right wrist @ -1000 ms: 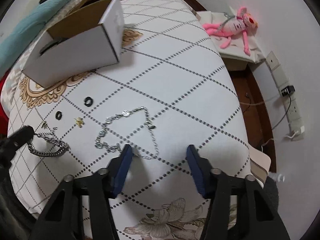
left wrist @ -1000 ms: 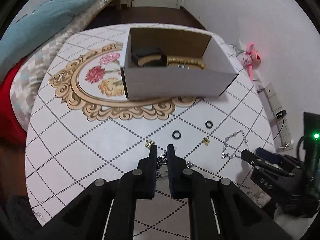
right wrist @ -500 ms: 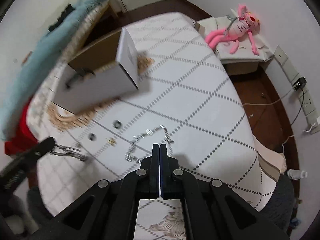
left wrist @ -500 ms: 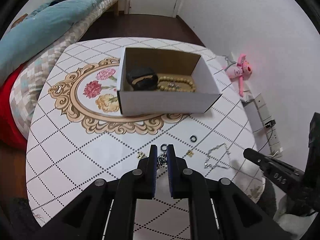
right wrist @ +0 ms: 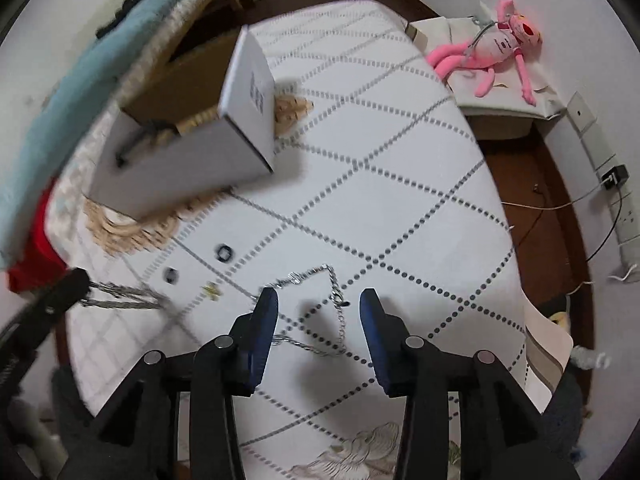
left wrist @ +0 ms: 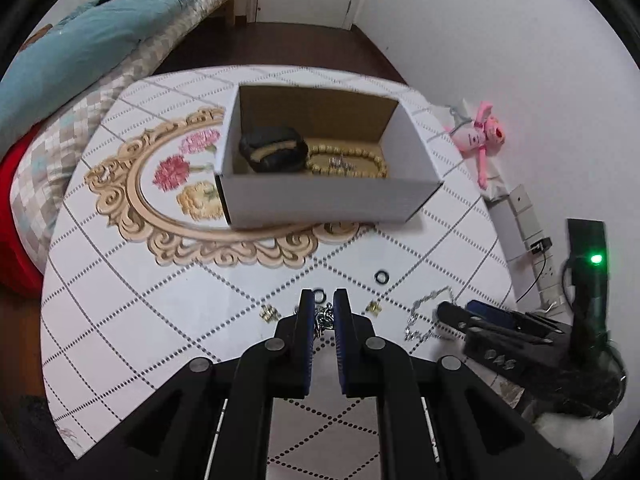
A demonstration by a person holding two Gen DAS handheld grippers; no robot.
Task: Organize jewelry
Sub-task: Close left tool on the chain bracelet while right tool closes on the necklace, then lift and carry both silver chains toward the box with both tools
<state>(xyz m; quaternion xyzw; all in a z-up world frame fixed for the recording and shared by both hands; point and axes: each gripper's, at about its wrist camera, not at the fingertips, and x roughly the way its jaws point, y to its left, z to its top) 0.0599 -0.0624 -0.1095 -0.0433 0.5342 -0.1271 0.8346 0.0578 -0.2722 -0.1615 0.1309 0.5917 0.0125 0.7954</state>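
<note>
My left gripper (left wrist: pixel 324 300) is shut on a thick silver chain bracelet (left wrist: pixel 322 317); the bracelet hangs from it in the right wrist view (right wrist: pixel 120 298). My right gripper (right wrist: pixel 318 300) is open just above a thin silver necklace (right wrist: pixel 334 300) lying on the table. The necklace also shows in the left wrist view (left wrist: pixel 424 312). An open white cardboard box (left wrist: pixel 320 196) stands further back, holding a black pouch (left wrist: pixel 274 154) and a wooden bead bracelet (left wrist: pixel 348 162).
Two black rings (left wrist: pixel 383 277) (left wrist: pixel 319 295) and two small gold earrings (left wrist: pixel 269 313) (left wrist: pixel 374 307) lie on the white patterned table (left wrist: pixel 140 280). A bed (left wrist: pixel 80 48) is at the left. A pink plush toy (right wrist: pixel 492 52) lies beyond the table's right edge.
My right gripper shut, then opened wide again and came down over the thin necklace. My left gripper stayed shut on the bracelet and lifted it off the table.
</note>
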